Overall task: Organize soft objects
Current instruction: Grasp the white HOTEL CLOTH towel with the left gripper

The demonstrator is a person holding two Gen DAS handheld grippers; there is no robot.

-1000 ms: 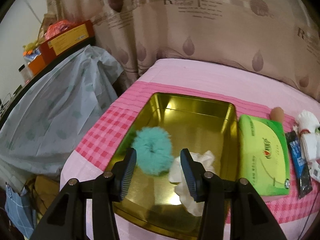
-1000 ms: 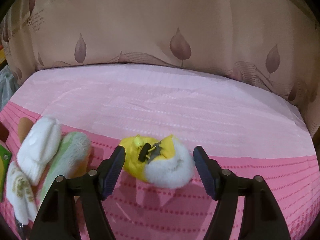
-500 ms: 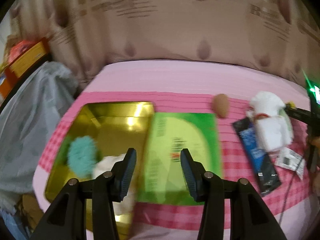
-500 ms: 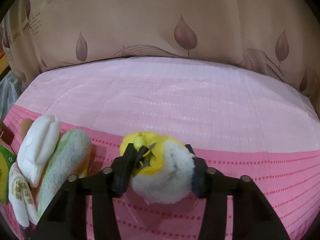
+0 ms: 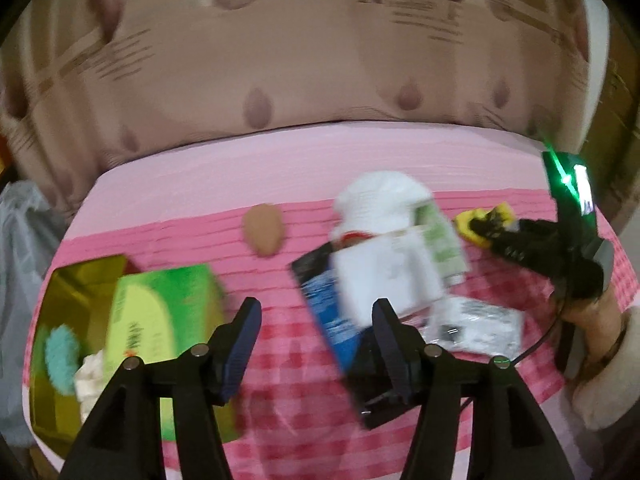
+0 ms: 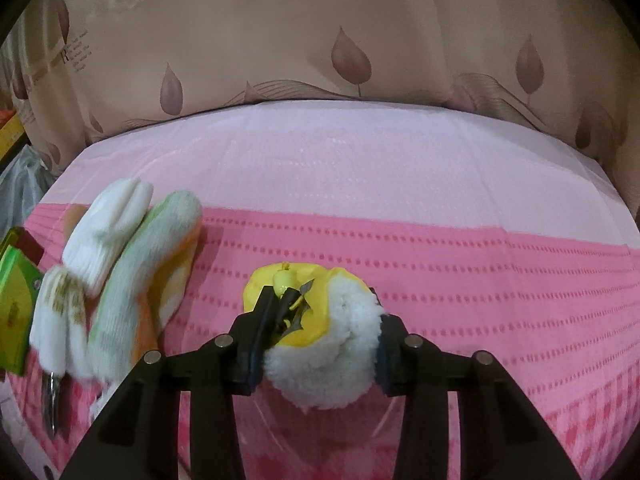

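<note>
The right hand-held gripper (image 6: pixel 318 344) is closing on the yellow plush toy (image 6: pixel 316 332), which sits squeezed between its two pads in the lower middle of the right wrist view, white fluffy end bulging toward the camera and yellow part with a small dark clip pointing away. The step in hand looks like securing this toy so it can be carried to the gold tin (image 5: pixel 68 292). To do it well, the pads should bite on the firmer yellow body rather than only the fluff, which would compress and slip, and the lift should go straight up off the pink cloth-covered surface (image 6: pixel 440 280) before any sideways travel, so the toy does not drag the cloth. The left hand-held gripper (image 5: pixel 316 344) is opening and holds nothing; through its gap only pink checked cloth shows. In its blurred view the tin lies at the far left edge, with a teal pompom (image 5: pixel 60 354) and something white crumpled inside, and a green tissue pack (image 5: pixel 160 320) just beside it. The blue-black packet (image 5: pixel 340 320) lies partly behind the left gripper's right finger, a pile of white socks (image 5: pixel 380 240) above it and a tan egg-shaped sponge (image 5: pixel 263 231) upper centre, apart from the rest. In the right wrist view the rolled socks (image 6: pixel 108 264) lie near the toy, at the left, not touching it. The toy itself is small in the left view, at the right, in the other gripper's grip.
</note>
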